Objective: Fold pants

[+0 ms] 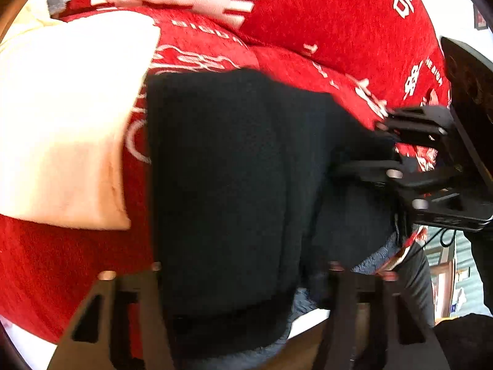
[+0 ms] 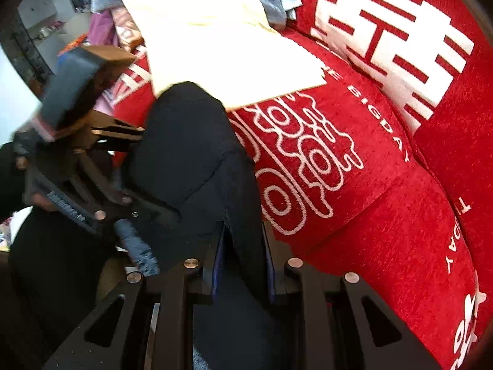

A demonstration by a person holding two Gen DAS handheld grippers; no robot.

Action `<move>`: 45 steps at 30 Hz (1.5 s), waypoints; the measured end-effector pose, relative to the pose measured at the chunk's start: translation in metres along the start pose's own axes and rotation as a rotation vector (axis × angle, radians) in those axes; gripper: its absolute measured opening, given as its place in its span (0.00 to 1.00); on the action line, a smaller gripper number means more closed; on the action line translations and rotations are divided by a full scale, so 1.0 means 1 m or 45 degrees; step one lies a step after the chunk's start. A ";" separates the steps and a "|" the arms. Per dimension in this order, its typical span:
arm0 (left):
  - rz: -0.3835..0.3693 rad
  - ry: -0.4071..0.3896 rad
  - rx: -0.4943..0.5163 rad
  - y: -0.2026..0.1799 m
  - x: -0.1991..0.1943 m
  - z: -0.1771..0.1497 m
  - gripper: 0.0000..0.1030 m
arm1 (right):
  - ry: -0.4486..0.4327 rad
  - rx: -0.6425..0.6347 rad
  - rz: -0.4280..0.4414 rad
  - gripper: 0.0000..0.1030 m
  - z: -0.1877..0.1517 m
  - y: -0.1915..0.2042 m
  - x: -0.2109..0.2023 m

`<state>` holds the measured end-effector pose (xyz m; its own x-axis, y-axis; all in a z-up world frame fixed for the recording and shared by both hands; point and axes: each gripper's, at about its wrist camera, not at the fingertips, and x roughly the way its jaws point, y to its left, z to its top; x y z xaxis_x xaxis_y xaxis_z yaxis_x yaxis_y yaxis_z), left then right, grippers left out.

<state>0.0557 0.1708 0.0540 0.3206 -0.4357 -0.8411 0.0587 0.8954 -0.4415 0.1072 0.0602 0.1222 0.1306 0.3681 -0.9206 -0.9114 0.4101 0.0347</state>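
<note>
Both claws pinched the black pants (image 2: 197,154): my right claw (image 2: 238,273) nearly closed on a fold at lower centre, my left claw (image 1: 246,280) narrowed around the hem. I saw them doubled over, dark, on the red blanket (image 2: 385,185) beside a cream cloth (image 1: 67,117).

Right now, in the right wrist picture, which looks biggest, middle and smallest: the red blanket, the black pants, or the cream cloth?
1. Red blanket, biggest.
2. Black pants, though nearness to the camera enlarges them.
3. Cream cloth, smallest, partly cut off.
</note>
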 end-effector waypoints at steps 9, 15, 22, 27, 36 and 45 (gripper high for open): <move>0.108 0.065 -0.042 -0.017 -0.007 -0.003 0.46 | 0.010 0.234 -0.254 0.66 -0.034 -0.032 -0.020; 0.142 0.091 -0.028 -0.039 -0.005 0.006 0.43 | 0.117 0.602 -0.222 0.66 -0.107 -0.081 -0.012; 0.201 0.091 -0.019 -0.060 -0.018 0.014 0.42 | 0.025 0.603 -0.243 0.83 -0.126 -0.034 -0.009; 0.252 0.079 0.042 -0.079 -0.026 0.018 0.42 | 0.073 0.418 -0.210 0.84 -0.145 0.021 -0.008; 0.287 0.058 0.117 -0.125 -0.041 0.033 0.36 | 0.158 0.172 -0.450 0.99 -0.157 0.062 0.017; 0.223 0.070 0.263 -0.217 -0.040 0.052 0.34 | -0.095 0.614 -0.343 0.98 -0.209 -0.022 -0.102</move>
<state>0.0797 -0.0008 0.1995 0.2914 -0.2720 -0.9171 0.2006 0.9548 -0.2194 0.0325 -0.1610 0.1341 0.3776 0.2482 -0.8921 -0.5624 0.8268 -0.0080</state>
